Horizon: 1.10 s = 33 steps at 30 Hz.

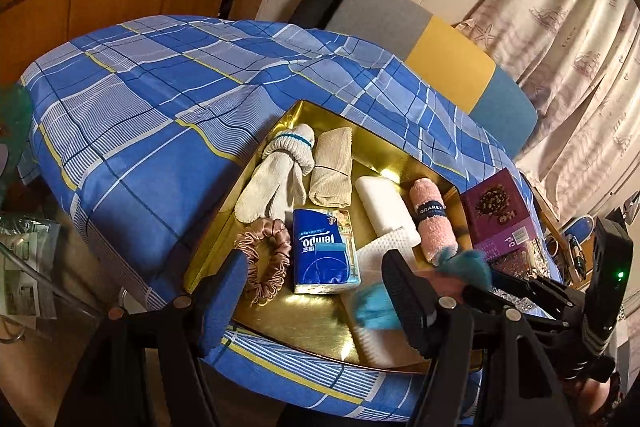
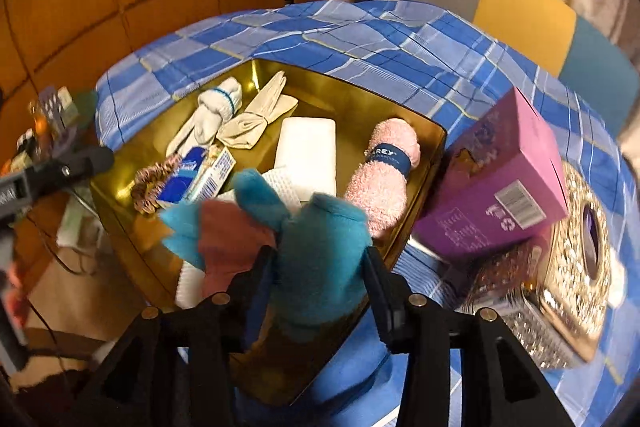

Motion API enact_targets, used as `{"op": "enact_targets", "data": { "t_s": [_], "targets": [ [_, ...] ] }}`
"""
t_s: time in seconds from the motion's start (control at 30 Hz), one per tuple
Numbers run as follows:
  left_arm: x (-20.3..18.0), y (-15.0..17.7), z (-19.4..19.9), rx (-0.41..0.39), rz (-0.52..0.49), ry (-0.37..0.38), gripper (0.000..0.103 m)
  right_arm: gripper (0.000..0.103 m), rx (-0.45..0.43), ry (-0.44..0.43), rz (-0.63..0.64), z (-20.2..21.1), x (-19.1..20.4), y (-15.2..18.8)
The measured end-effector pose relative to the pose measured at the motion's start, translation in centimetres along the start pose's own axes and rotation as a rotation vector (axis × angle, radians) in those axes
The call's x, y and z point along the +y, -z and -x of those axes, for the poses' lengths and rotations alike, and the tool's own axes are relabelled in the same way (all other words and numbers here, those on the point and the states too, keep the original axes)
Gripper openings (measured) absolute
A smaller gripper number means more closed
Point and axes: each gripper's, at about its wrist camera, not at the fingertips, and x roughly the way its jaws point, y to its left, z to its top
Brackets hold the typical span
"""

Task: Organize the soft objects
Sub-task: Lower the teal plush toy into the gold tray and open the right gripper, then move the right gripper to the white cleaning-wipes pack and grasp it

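A gold tray (image 1: 308, 331) (image 2: 132, 239) lies on the blue plaid cloth. It holds white gloves (image 1: 276, 171) (image 2: 212, 115), a beige rolled cloth (image 1: 332, 167) (image 2: 256, 119), a white block (image 1: 382, 203) (image 2: 308, 151), a pink rolled towel (image 1: 432, 223) (image 2: 384, 175), a blue Tempo tissue pack (image 1: 324, 251) (image 2: 196, 175) and a pink scrunchie (image 1: 264, 255) (image 2: 148, 187). My right gripper (image 2: 320, 267) (image 1: 476, 283) is shut on a teal and pink soft toy (image 2: 316, 251) (image 1: 468, 265) over the tray's near right corner. My left gripper (image 1: 312, 299) is open and empty over the tray's near edge.
A purple box (image 1: 500, 215) (image 2: 500, 187) and a glittery gold box (image 2: 576, 259) sit on the cloth right of the tray. A grey, yellow and teal chair back (image 1: 448, 63) (image 2: 524, 11) stands behind. A glass side table (image 1: 28, 259) with clutter is at left.
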Motion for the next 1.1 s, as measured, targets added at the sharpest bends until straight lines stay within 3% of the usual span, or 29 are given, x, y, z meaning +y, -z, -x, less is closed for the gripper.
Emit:
{"op": "enact_targets", "data": {
  "t_s": [0.1,0.27,0.47,0.73,1.1],
  "targets": [
    [-0.1,0.1,0.1,-0.001,-0.006,0.0,0.07,0.059,0.002,0.018,0.03,0.0,0.3,-0.1],
    [-0.4,0.2,0.0,-0.001,-0.016,0.008,0.07,0.059,-0.052,-0.005,-0.058,2.4,-0.8,1.0],
    [-1.7,0.8,-0.1,0.005,-0.055,0.071,0.07,0.06,-0.125,-0.044,-0.199,6.5,-4.2,4.1],
    [-5.5,2.8,-1.1,0.054,-0.155,0.145,0.071,0.06,-0.126,0.053,-0.35,10.1,-10.4,8.6],
    [-11.9,4.8,-1.6,0.13,-0.264,0.233,0.071,0.061,-0.071,0.172,-0.579,10.6,-18.0,14.0]
  ]
}}
